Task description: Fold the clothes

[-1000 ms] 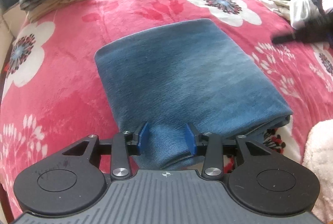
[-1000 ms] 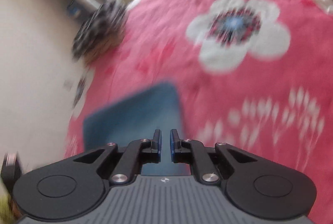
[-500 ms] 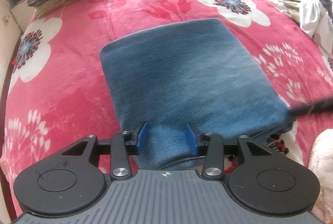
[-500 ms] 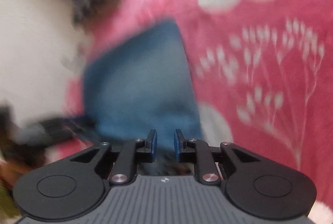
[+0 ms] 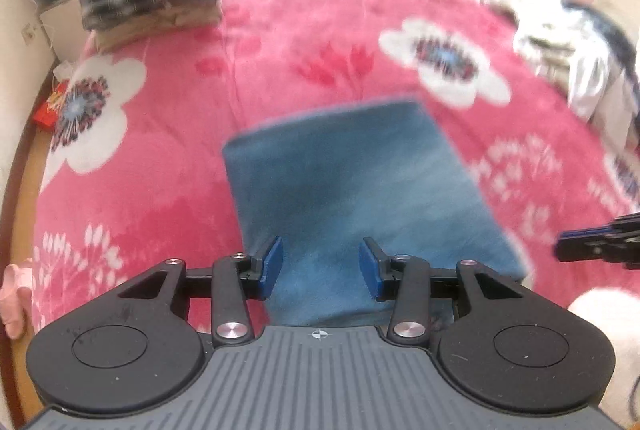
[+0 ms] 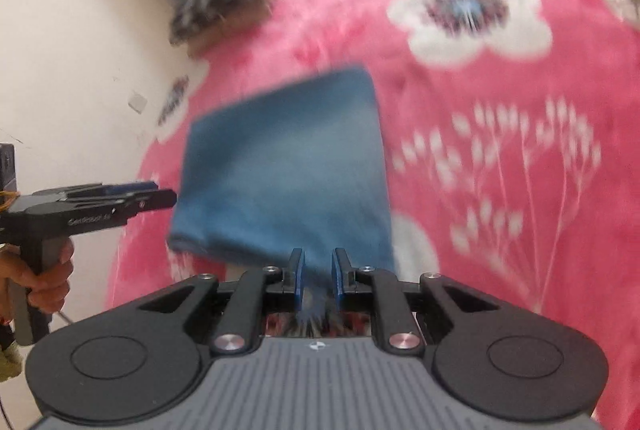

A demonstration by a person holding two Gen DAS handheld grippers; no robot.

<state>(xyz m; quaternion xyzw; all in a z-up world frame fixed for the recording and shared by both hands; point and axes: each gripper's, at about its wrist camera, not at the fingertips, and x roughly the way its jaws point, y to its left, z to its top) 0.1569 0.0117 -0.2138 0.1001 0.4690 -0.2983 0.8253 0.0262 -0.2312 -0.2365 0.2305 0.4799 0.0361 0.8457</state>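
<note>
Blue folded cloth (image 5: 352,186) beneath both downward-tilted tools, left tool (image 5: 320,266) agape, right tool (image 6: 318,280) narrowly parted.

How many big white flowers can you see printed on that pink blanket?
2 whole ones show in the left wrist view of the blanket: one flower near its left edge, another flower beyond the folded blue cloth. Others may lie hidden by cloth or be cut off.
</note>
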